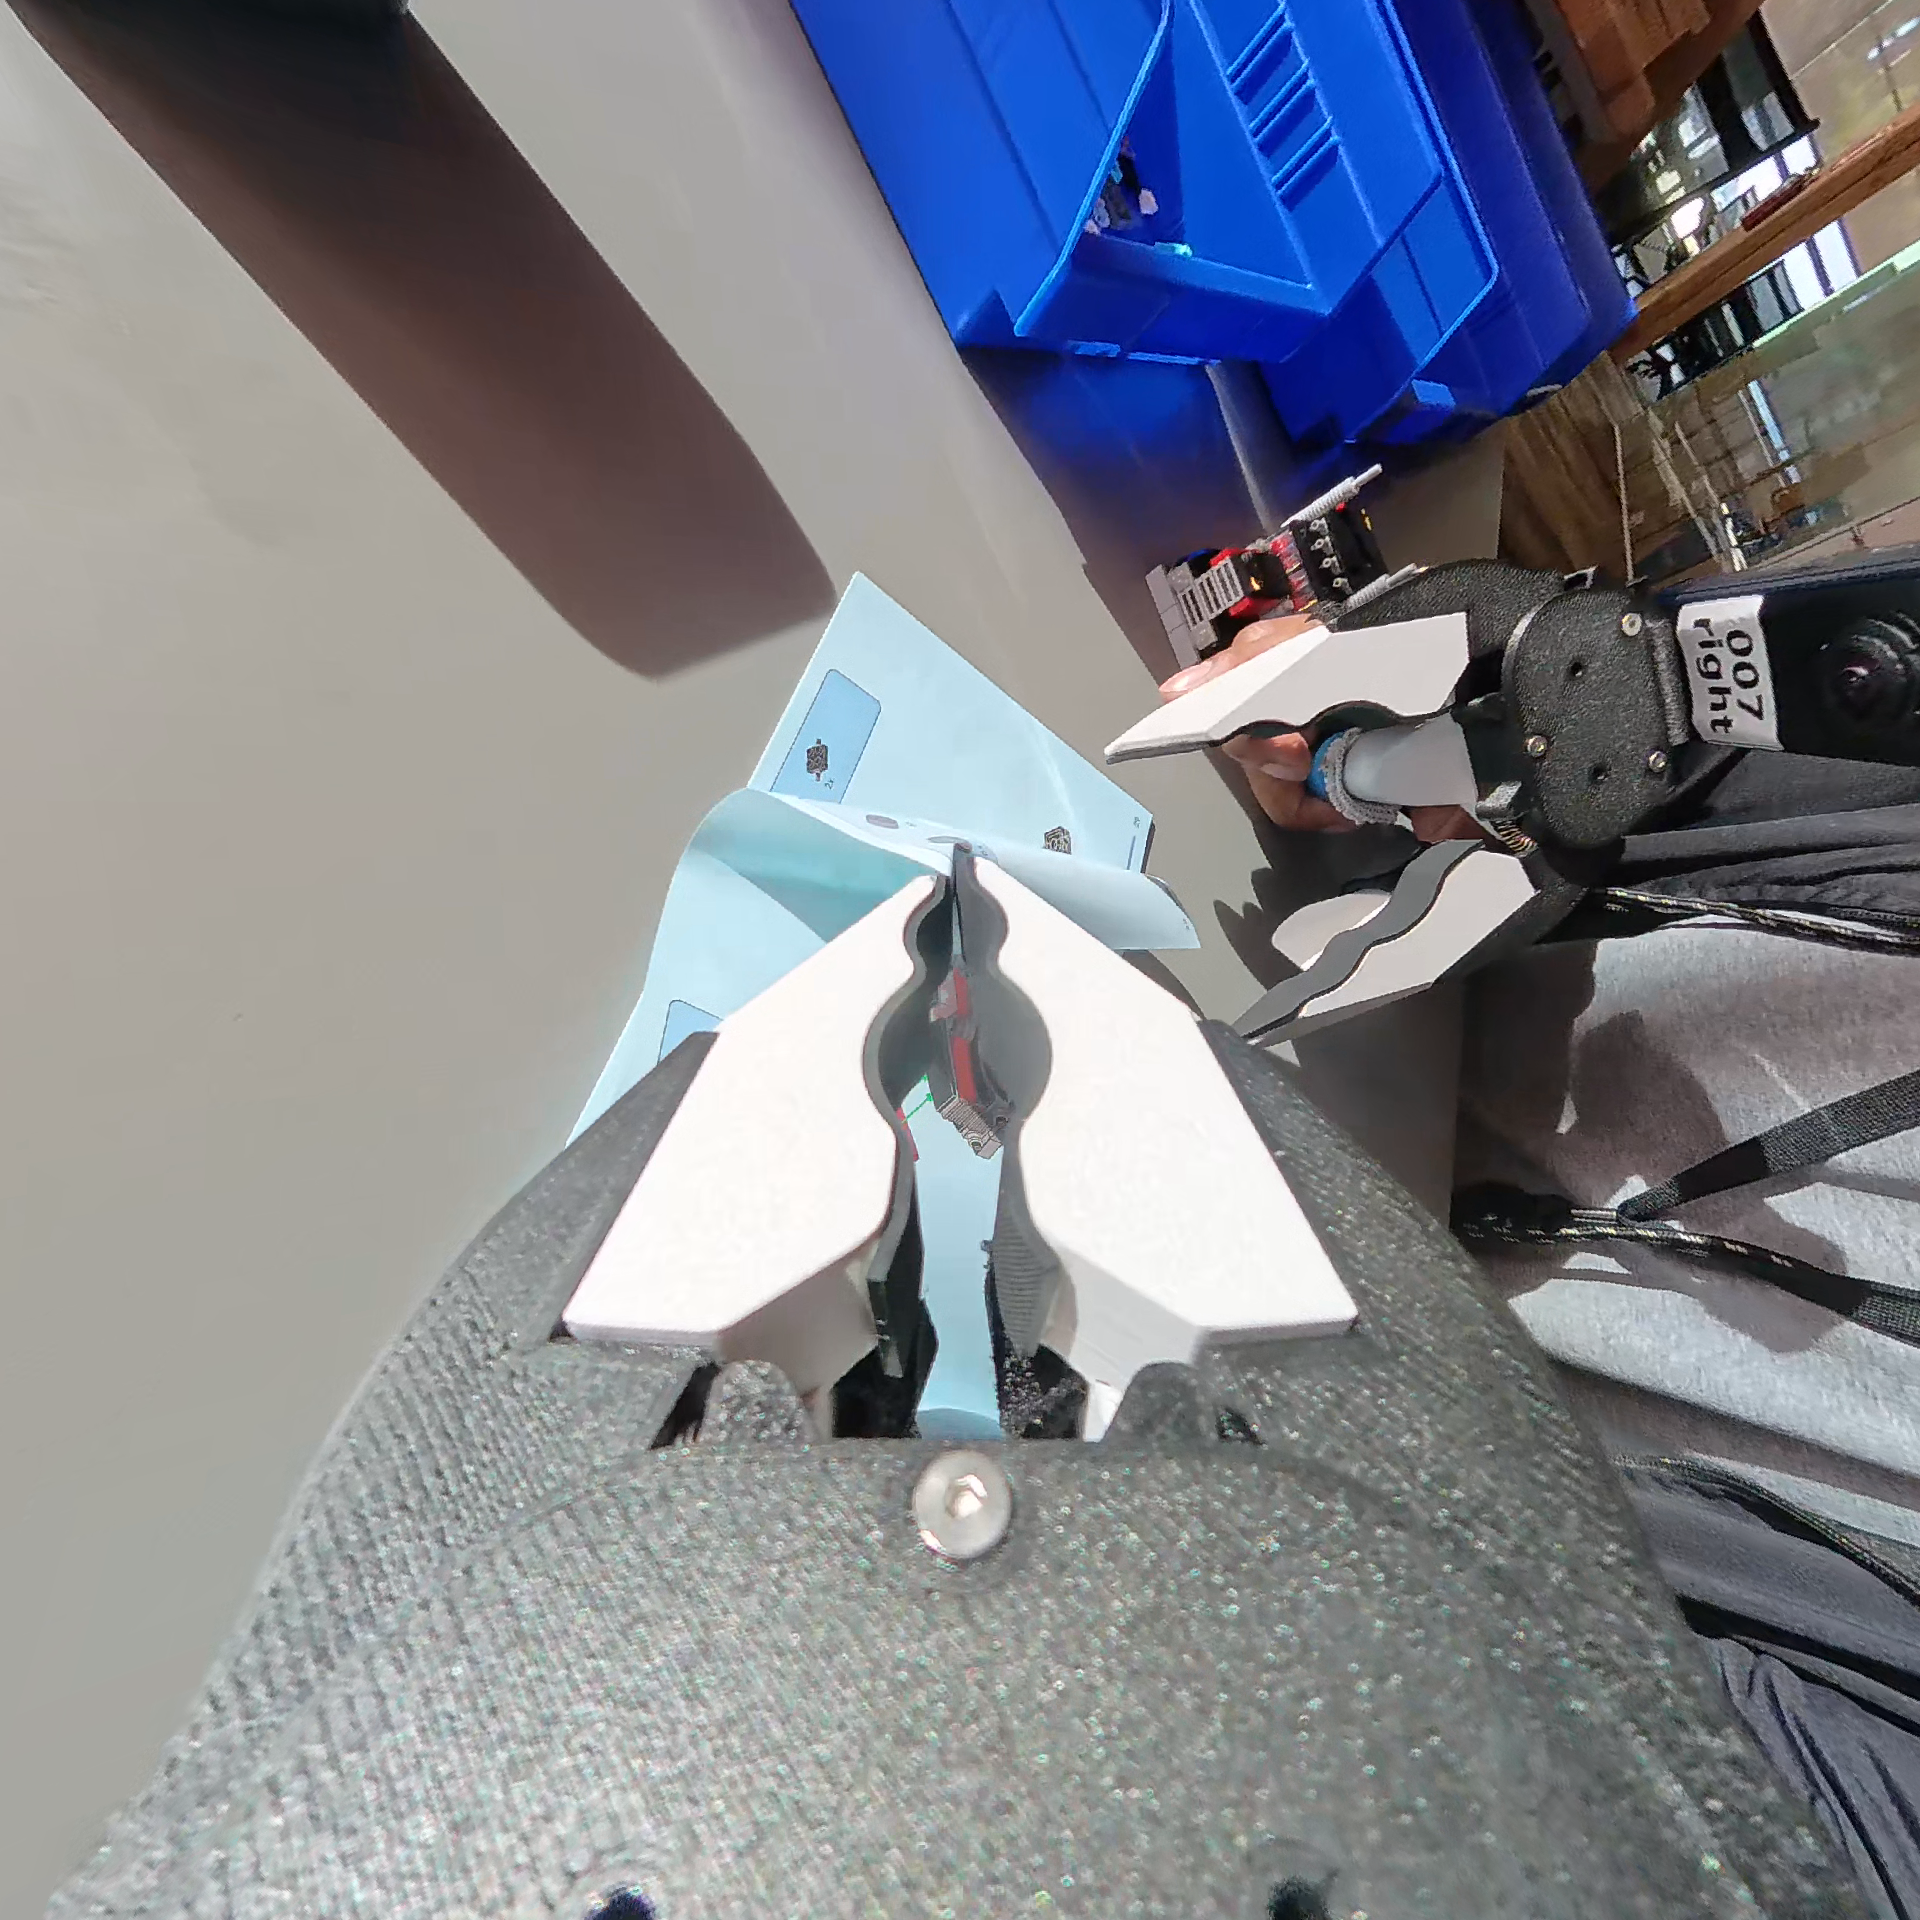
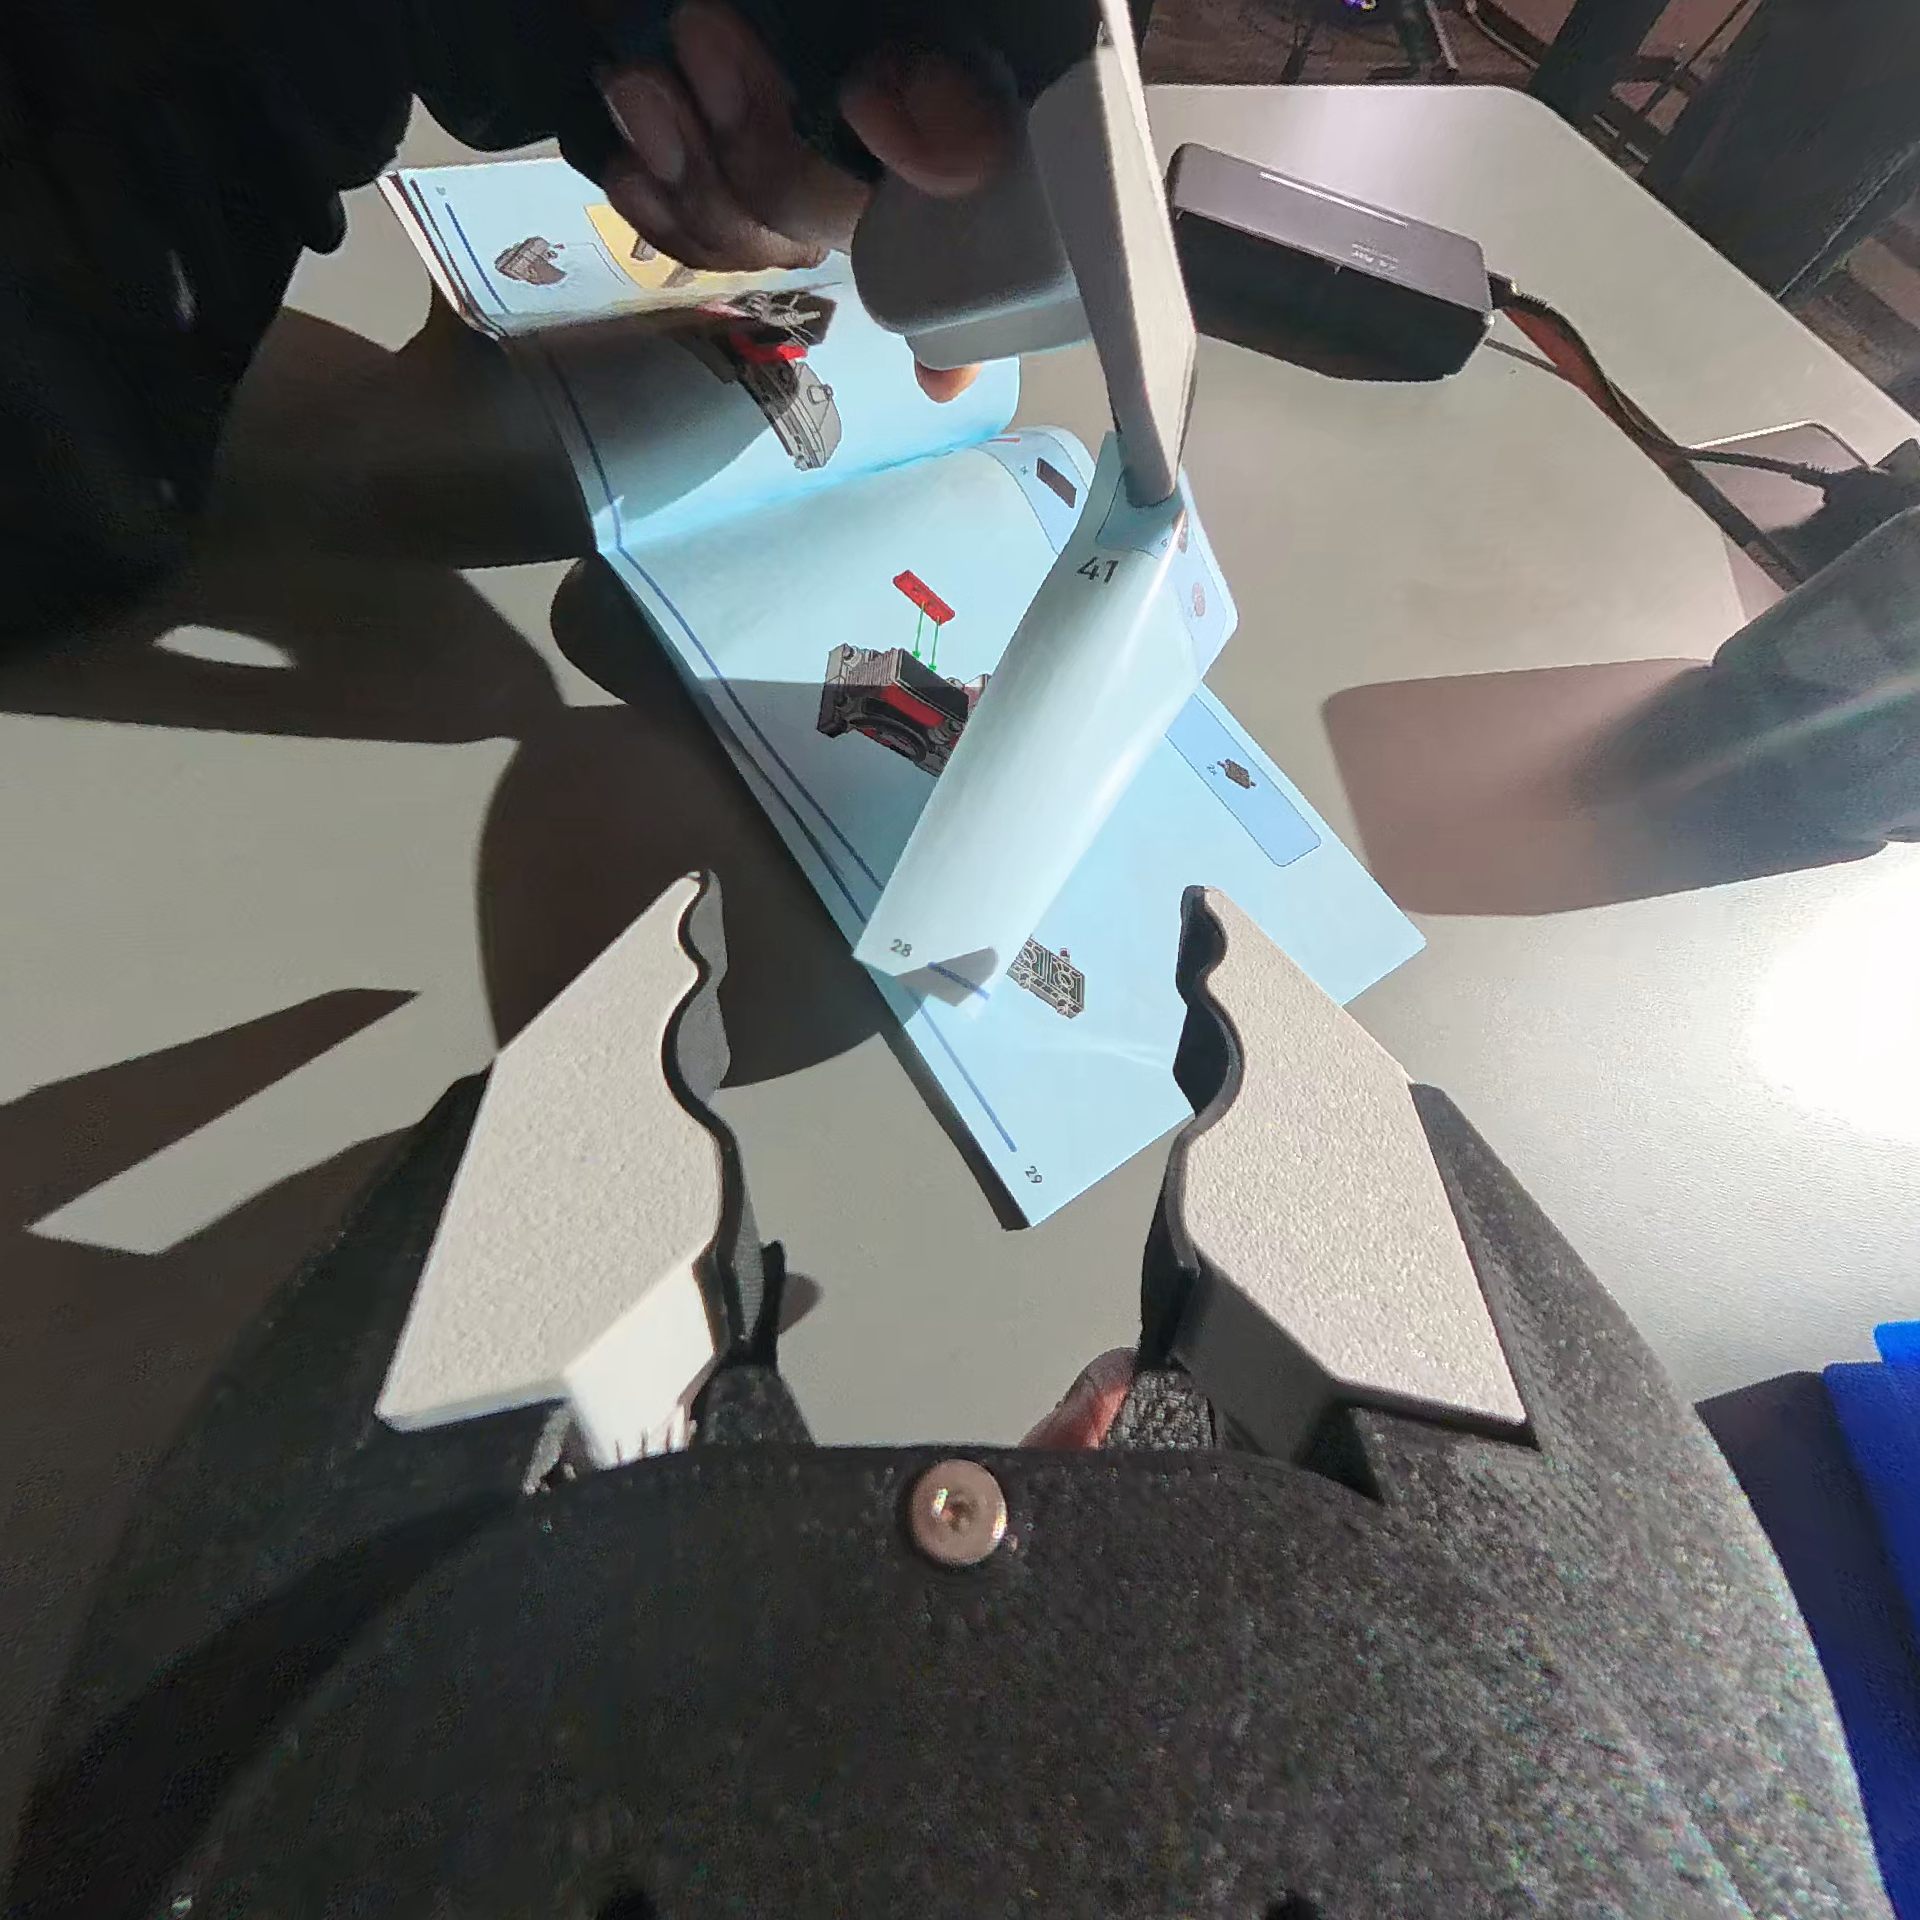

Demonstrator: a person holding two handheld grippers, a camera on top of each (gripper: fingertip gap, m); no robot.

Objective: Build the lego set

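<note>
A light-blue instruction booklet (image 2: 1049, 1049) lies open on the grey table (image 2: 1579, 1091). My left gripper (image 1: 956, 868) is shut on the corner of one page (image 2: 1039, 748) and holds it lifted and curled above the booklet. It shows from the side in the right wrist view (image 2: 1143, 483). My right gripper (image 2: 951, 891) is open and empty, hovering just short of the booklet's near edge. It also shows in the left wrist view (image 1: 1190, 888). A partly built red, black and grey lego model (image 1: 1278, 577) stands on the table behind the right gripper.
Blue plastic bins (image 1: 1299, 208) stand at the table's far side. A black box with a cable (image 2: 1330, 260) lies beyond the booklet. A person's hand (image 2: 727, 156) is over the booklet's far pages. Dark shadows cross the table. One gripper's finger ends stand about 9 centimetres off the other's.
</note>
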